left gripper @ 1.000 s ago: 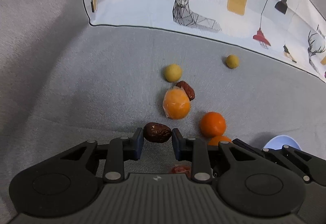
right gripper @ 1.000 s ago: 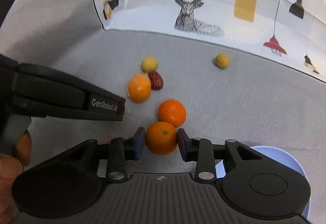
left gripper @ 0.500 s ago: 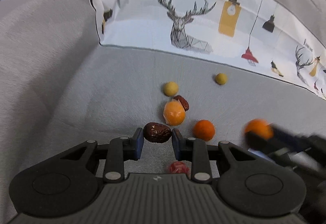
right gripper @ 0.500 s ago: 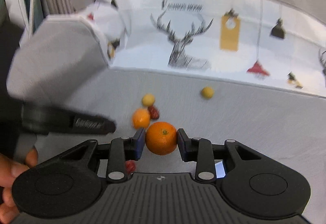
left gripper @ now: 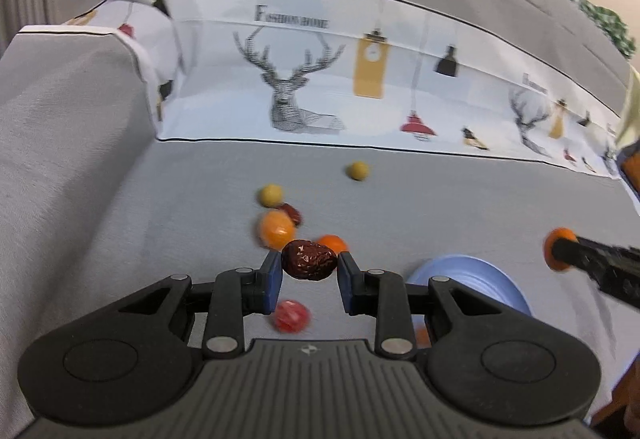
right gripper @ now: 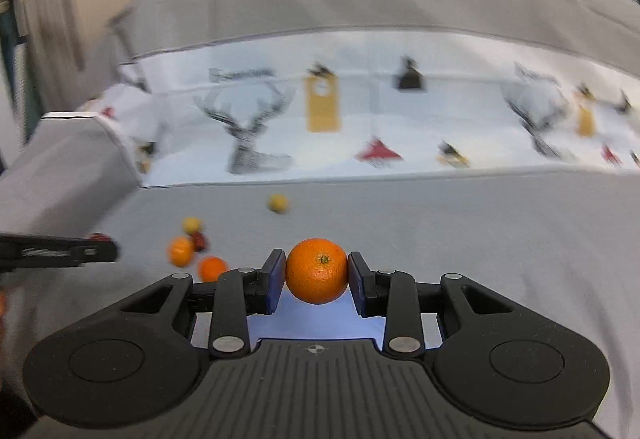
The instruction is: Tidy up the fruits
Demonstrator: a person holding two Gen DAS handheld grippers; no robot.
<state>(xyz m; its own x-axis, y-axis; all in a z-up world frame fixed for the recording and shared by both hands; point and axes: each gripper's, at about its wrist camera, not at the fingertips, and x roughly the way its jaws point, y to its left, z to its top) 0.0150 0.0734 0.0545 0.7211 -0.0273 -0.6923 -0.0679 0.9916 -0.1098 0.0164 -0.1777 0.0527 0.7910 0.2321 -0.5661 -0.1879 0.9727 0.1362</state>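
Note:
My left gripper (left gripper: 309,266) is shut on a wrinkled dark red date (left gripper: 309,260) and holds it above the grey sofa seat. My right gripper (right gripper: 317,271) is shut on an orange (right gripper: 317,270) and holds it above a pale blue bowl (right gripper: 312,323). The bowl also shows in the left wrist view (left gripper: 472,283), with the right gripper's orange (left gripper: 558,248) high to its right. On the seat lie a wrapped orange fruit (left gripper: 275,228), a small orange (left gripper: 332,243), a second date (left gripper: 292,213), two yellow balls (left gripper: 270,194) (left gripper: 357,170) and a red fruit (left gripper: 291,315).
The sofa's grey armrest (left gripper: 60,127) rises on the left. A white cloth printed with deer and lamps (left gripper: 304,87) covers the backrest. The left gripper's finger (right gripper: 60,252) shows at the left of the right wrist view.
Both grippers have risen from the seat with their fruit. The right gripper has carried the orange away from the fruit cluster, up and to the right over the blue bowl.

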